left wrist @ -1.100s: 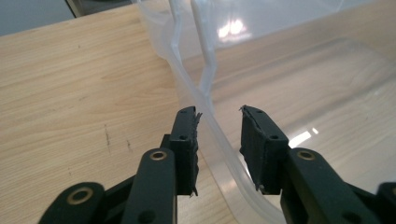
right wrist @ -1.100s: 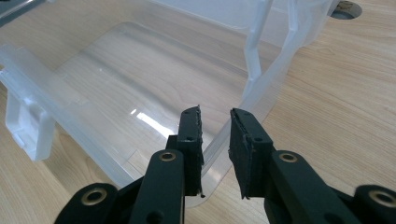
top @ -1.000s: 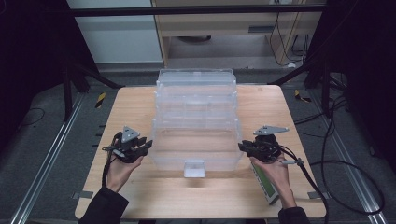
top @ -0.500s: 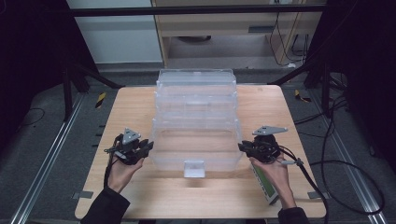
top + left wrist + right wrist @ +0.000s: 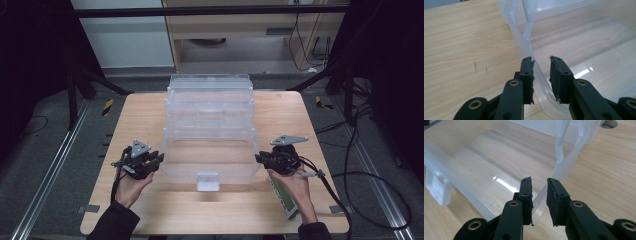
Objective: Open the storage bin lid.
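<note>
A clear plastic tiered box stands open in the middle of the wooden table, its lowest tray nearest me. My left gripper is at that tray's left wall. In the left gripper view the tray's rim runs slantwise between the jaws of the left gripper and meets both pads. My right gripper is at the right wall. The rim also crosses between the pads of the right gripper. Both tray and table show through the clear floor.
A white latch sticks out from the tray's front wall. A flat green-faced device lies on the table under the right hand. Cables trail off the right gripper over the table's right edge. Bare wood surrounds the box.
The left gripper has shifted very slightly at the box's left wall. The right gripper and the box stay as they were.
</note>
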